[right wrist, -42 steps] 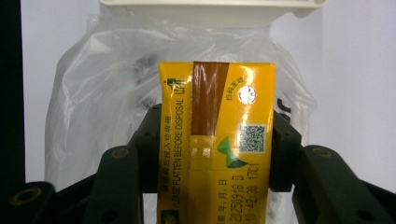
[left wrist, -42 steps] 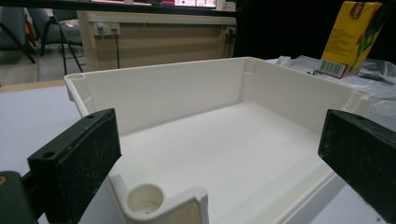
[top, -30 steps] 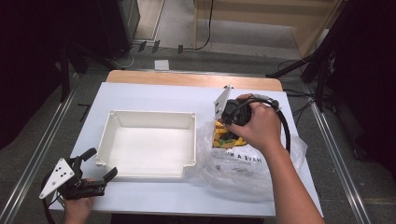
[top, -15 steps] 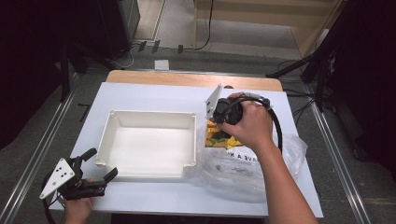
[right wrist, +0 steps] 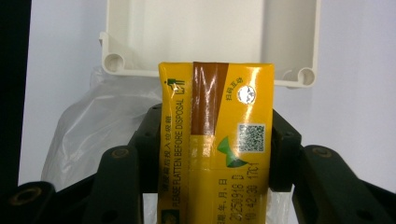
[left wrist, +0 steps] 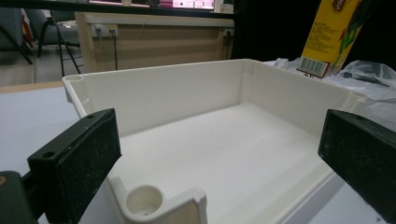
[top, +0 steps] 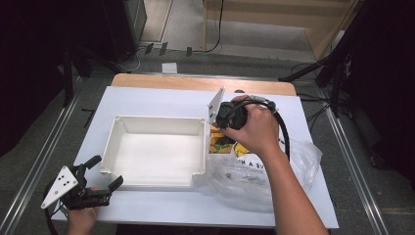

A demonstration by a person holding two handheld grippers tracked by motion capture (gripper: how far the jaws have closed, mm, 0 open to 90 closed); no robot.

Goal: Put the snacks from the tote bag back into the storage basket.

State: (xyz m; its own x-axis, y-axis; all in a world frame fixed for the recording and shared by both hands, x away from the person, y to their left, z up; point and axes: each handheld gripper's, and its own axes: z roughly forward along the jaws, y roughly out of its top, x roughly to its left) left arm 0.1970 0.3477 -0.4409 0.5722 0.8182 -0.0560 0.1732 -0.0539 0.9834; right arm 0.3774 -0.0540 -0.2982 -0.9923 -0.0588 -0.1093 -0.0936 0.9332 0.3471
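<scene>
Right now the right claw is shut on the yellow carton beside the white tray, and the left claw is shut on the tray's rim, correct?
Not quite. The left claw is open and grips nothing; in the left gripper view its jaws stand wide apart in front of the white tray. The rest holds: the right claw is shut on the yellow carton beside the tray.

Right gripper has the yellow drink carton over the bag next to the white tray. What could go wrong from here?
The right gripper clamps the glossy carton only by its sides, so it might slip or get squashed. Moving across, the carton may clip the tray's near wall. The plastic bag lies loose against the tray and could snag or drag along.
</scene>
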